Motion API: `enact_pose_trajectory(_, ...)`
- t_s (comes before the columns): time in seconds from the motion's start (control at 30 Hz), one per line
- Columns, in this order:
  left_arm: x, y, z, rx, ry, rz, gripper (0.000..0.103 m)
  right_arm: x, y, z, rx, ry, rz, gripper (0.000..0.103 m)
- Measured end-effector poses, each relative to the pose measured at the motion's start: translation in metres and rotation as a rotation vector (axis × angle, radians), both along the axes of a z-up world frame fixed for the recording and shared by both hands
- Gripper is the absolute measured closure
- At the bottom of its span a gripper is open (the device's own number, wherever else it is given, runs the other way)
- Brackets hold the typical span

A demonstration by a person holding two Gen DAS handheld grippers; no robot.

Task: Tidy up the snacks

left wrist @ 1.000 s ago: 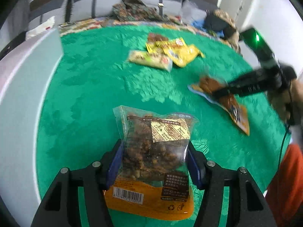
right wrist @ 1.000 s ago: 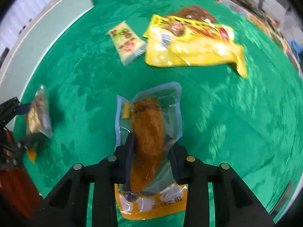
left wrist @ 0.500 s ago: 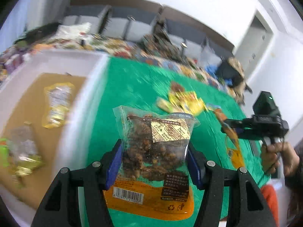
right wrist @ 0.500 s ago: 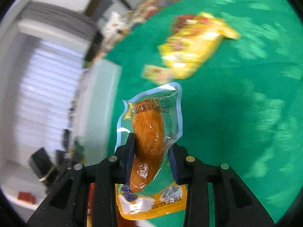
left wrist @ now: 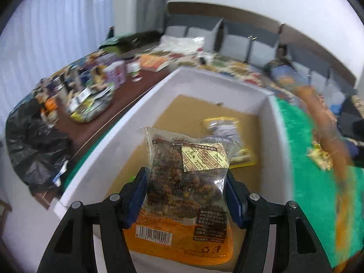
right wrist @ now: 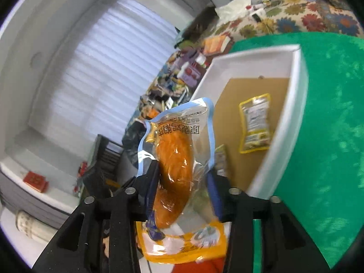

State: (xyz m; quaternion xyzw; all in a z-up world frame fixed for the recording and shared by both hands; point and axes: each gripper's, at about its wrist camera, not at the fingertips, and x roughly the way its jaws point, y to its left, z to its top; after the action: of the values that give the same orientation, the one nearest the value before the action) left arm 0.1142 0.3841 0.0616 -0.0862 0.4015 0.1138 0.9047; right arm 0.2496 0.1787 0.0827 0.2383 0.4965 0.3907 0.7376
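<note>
My left gripper (left wrist: 185,191) is shut on a clear and orange bag of brown snack pieces (left wrist: 188,177) and holds it over the near end of a white box (left wrist: 204,77) with a brown cardboard floor. A yellow snack packet (left wrist: 227,136) lies in the box. My right gripper (right wrist: 182,184) is shut on a clear blue-edged pouch with an orange sausage-like snack (right wrist: 177,159), held up beside the box (right wrist: 298,95), whose yellow packet (right wrist: 256,122) shows too. In the left wrist view the right-hand pouch is an orange blur (left wrist: 327,141).
The box stands on a green tablecloth (right wrist: 329,136), also seen in the left wrist view (left wrist: 318,186). Left of the box, a brown table carries jars, cups and packets (left wrist: 95,91) and a black plastic bag (left wrist: 34,145). A floral cloth (right wrist: 295,16) and grey chairs (left wrist: 238,43) lie beyond.
Both grippers have swung left from the green cloth with their bags. The left one now hangs over the white box, and the right one has come up beside it.
</note>
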Motion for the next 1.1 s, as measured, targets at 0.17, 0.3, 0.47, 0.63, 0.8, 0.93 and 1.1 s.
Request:
enact_pose_trajectory(0.17,-0.008,0.020,-0.030,0.017,0.039,0.111,0.009,-0.004,0.021,-0.037,-0.107,0.036,-0.008,0.032)
enact_pose_trajectory(0.3,-0.017,0.014,-0.035,0.010,0.015,0.131,0.001,0.000,-0.006,-0.043,-0.177,-0.039,-0.055,0.032)
enact_pose_trajectory(0.47,-0.023,-0.033,-0.020,-0.010,-0.031,0.043,0.001,-0.014,-0.073,-0.057,-0.404,-0.224,-0.111,0.032)
enact_pose_trajectory(0.63,-0.021,-0.124,0.003,-0.101,-0.081,-0.164,0.001,-0.052,-0.181,-0.124,-0.732,-0.258,-0.233,0.033)
enact_pose_trajectory(0.8,-0.004,-0.244,-0.007,-0.156,-0.038,-0.409,0.001,-0.084,-0.307,-0.157,-0.900,-0.161,-0.510,0.034)
enact_pose_trajectory(0.93,0.028,-0.338,-0.057,-0.080,0.057,-0.494,0.000,-0.090,-0.384,-0.163,-0.908,-0.078,-0.723,0.033)
enact_pose_trajectory(1.1,0.075,-0.410,-0.102,0.042,0.088,-0.503,0.001,-0.095,-0.443,-0.162,-0.882,-0.039,-0.883,0.030)
